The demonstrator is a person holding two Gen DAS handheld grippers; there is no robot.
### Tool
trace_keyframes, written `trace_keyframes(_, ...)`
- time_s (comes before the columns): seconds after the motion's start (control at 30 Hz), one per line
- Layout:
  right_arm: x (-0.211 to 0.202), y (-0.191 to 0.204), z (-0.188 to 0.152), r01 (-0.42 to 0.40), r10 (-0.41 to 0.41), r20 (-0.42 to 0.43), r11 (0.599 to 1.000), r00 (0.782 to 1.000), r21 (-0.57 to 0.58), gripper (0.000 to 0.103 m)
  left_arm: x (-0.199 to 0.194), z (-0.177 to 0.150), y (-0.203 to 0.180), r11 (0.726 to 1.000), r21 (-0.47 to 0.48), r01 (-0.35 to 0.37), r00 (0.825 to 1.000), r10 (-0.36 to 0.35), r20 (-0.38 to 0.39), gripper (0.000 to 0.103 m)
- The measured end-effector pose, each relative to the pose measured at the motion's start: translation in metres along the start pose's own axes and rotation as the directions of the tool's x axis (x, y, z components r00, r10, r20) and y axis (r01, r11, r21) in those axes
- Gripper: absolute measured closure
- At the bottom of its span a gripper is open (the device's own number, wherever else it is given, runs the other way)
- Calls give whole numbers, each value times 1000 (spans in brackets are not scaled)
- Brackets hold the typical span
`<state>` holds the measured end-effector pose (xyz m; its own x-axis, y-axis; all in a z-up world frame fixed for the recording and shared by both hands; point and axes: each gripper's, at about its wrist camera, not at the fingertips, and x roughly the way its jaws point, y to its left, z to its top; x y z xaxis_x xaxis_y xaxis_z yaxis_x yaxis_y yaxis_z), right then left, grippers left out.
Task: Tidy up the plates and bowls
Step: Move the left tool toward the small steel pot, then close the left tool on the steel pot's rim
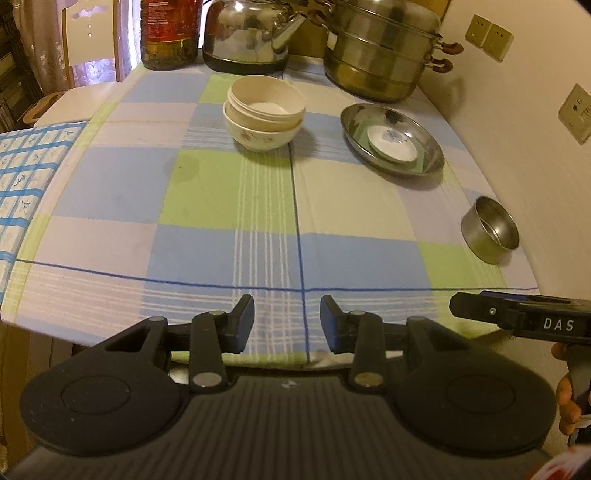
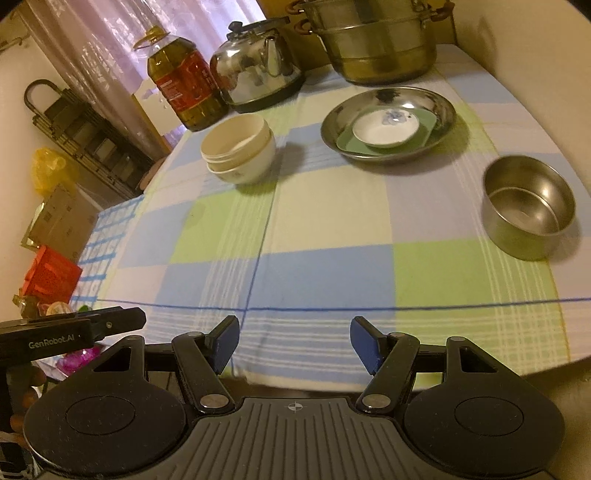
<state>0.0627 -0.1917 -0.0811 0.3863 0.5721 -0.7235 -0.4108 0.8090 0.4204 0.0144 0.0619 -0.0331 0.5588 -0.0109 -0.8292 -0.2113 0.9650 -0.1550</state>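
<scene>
2 cream ceramic bowls (image 1: 264, 118) sit nested on the blue, green and white checked tablecloth (image 1: 229, 206) in the left wrist view, the lower one painted with small flowers, toward the far middle of the table. To their right lies a shallow stainless steel dish (image 1: 392, 137) with a small white saucer (image 1: 393, 143) bearing a blue flower inside it. A small round stainless steel bowl (image 1: 489, 229) stands apart near the right edge, close to the wall. Behind them stand a shiny steel kettle (image 1: 245, 35), a bottle of cooking oil (image 1: 168, 33) and a stacked steel steamer pot (image 1: 384, 51). The left gripper (image 1: 287, 321) hangs over the near edge of the cloth, its blue-padded jaws spread wide with nothing between them; the black body of the other tool juts in at the right. In the right wrist view, the right gripper (image 2: 293, 341) also hovers over the near edge, jaws wide apart and empty. The nested bowls (image 2: 239, 149) appear at the far left, the steel dish (image 2: 388, 123) at the far middle, holding a pale green square plate (image 2: 351, 146) beneath the saucer (image 2: 386, 127), and the small steel bowl (image 2: 528, 210) stands at the right, nearer than the dish and well apart from it. The kettle (image 2: 258, 64), oil bottle (image 2: 183, 81) and steamer pot (image 2: 380, 40) line the back.
</scene>
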Motion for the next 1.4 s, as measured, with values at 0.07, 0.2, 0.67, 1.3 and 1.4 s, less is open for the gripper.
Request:
trace_keyframes(0.07,-3,-3,-4,2,-2,0,1000,1000,1,36,-1,-2,-4,1000,5,0,1000,0,-1,68)
trace_keyframes(0.2,-10,-11,-12,8,-8,-2,1000,1000,13,36,0,-6,-12,1000,15,2,1000,-2,-5,68)
trace_keyframes(0.67,-29,-46,-27,50,-51,10,995,999,90,36,8,-13,-48,997,73,33,999,-31,-29,68)
trace_keyframes(1.3,-55,-104,-23,212,-237,65,940,969,266,36,61,30,-117,943,262,208,978,-194,-77,68)
trace_keyframes(1.4,-58,-113,-22,243,-277,75,921,958,304,36,73,41,-130,921,306,239,971,-222,-89,68)
